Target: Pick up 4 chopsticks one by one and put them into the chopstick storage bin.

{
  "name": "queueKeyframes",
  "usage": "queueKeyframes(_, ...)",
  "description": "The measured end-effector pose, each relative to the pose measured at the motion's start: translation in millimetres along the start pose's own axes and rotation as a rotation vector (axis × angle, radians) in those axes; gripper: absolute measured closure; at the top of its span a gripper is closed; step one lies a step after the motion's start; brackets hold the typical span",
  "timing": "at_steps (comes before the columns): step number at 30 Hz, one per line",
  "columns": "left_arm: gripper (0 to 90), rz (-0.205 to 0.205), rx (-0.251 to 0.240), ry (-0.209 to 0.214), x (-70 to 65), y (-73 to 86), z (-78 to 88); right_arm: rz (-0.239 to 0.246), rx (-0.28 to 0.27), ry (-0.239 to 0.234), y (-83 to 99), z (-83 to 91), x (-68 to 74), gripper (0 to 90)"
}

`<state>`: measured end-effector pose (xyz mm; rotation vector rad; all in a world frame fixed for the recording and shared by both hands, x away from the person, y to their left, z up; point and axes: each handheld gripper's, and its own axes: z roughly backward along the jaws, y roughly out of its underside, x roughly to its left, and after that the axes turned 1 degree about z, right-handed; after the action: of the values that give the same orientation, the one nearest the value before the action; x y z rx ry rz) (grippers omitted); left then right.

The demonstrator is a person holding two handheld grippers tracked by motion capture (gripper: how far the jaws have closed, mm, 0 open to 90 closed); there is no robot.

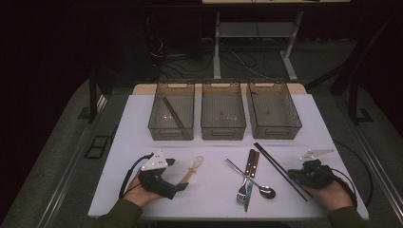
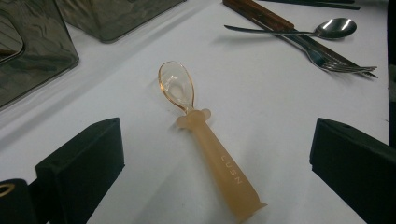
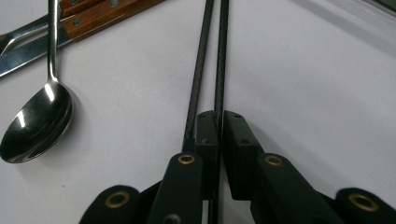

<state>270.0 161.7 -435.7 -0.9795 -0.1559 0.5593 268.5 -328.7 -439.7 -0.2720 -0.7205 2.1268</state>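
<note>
My right gripper rests at the table's front right, shut on one of two black chopsticks. That stick runs between the pads. The second chopstick lies just outside the left jaw. At the front left, my left gripper stands open. A translucent peach plastic spoon lies on the table between its jaws, handle toward the gripper, and neither jaw touches it.
A wood-handled knife, a fork and a metal spoon lie together at the front centre. Three smoky plastic bins stand in a row at the back; the left bin holds brown sticks.
</note>
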Motion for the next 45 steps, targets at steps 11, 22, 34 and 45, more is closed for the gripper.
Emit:
queueKeyframes(11,1.8,0.001,0.001,-0.001,-0.2,0.0,-0.1,-0.001,-0.013,0.015,-0.3,-2.2,2.3,79.9)
queueKeyframes(22,1.8,0.000,0.003,-0.002,-0.2,0.0,-0.3,0.029,-0.040,0.033,-5.9,-9.4,4.1,81.7)
queueKeyframes(34,1.8,0.001,-0.001,0.002,-0.8,-0.3,-0.6,0.022,-0.034,0.034,-7.4,-9.8,2.8,85.7)
queueKeyframes(45,1.9,-0.001,-0.001,0.003,-0.4,-0.2,-0.3,0.015,-0.047,0.006,-8.6,-1.6,-0.8,85.7)
